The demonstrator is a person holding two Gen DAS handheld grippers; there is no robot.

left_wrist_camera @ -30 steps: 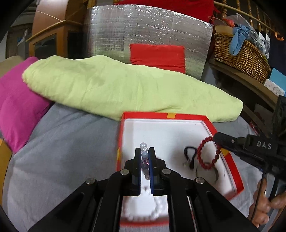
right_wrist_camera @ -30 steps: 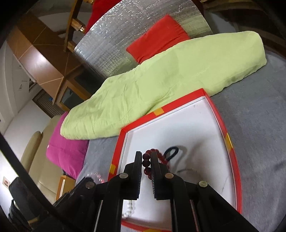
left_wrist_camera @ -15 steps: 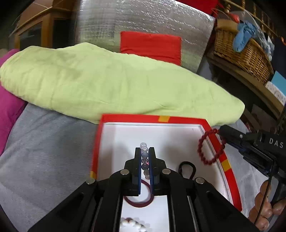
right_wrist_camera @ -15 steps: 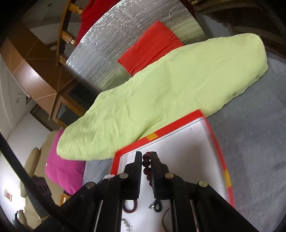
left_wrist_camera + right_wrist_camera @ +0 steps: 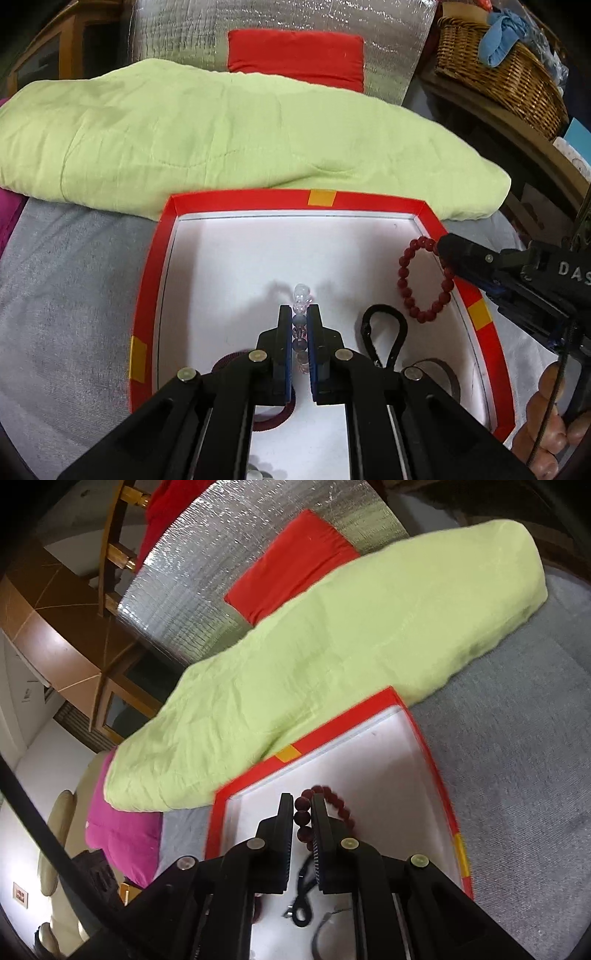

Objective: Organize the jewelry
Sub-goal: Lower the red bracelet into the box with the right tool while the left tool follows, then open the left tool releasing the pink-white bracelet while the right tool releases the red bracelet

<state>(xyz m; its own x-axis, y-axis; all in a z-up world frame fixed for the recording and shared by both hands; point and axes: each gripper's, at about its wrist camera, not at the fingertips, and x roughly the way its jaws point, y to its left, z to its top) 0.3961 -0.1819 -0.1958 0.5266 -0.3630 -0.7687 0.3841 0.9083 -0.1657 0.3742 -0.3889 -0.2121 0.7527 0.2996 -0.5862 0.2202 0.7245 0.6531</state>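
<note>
A red-rimmed box with a white floor lies on the grey cover. My left gripper is shut on a bracelet of clear and purple beads, held over the box floor. My right gripper is shut on a dark red bead bracelet; in the left wrist view that red bracelet hangs from the right gripper over the box's right side. A black cord loop, a maroon ring and a brown band lie in the box.
A lime green quilt lies just behind the box, with a silver foil panel and red cushion beyond. A wicker basket sits on a shelf at the right. A magenta pillow is at the left. A person's hand grips the right tool.
Both grippers have moved forward and lower over the box with their bracelets still held. The box now fills more of both views, and the white bead bracelet has slid under the left gripper.
</note>
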